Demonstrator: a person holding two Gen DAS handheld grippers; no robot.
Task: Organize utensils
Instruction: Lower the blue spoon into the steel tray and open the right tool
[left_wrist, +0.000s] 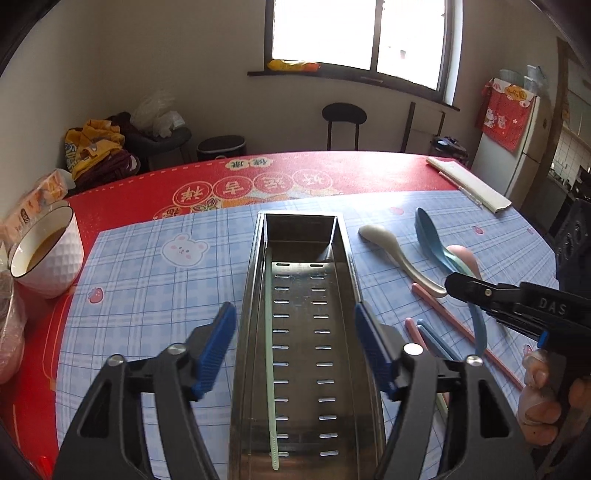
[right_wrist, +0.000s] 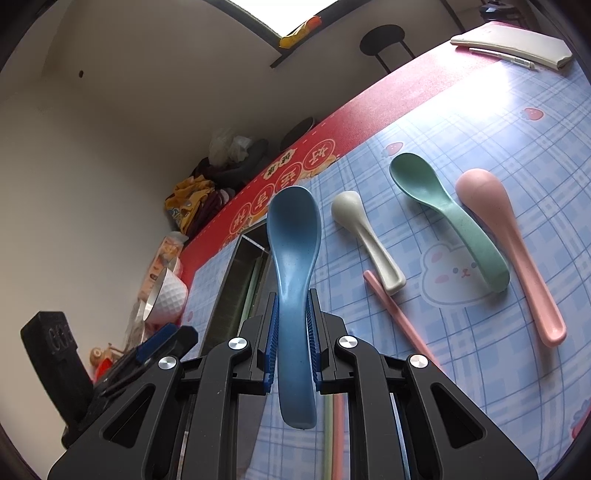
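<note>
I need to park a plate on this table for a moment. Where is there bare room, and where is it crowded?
Free: the checked mat between the white bowl and the metal tray, and the red cloth behind the tray. Crowded: right of the tray, with spoons and chopsticks.

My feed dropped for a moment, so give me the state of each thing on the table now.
Left gripper: open, empty, over the tray.
Right gripper: shut on blue spoon.
Metal tray: holds one green chopstick.
White spoon, green spoon, pink spoon, pink chopstick: lying loose on mat.
</note>
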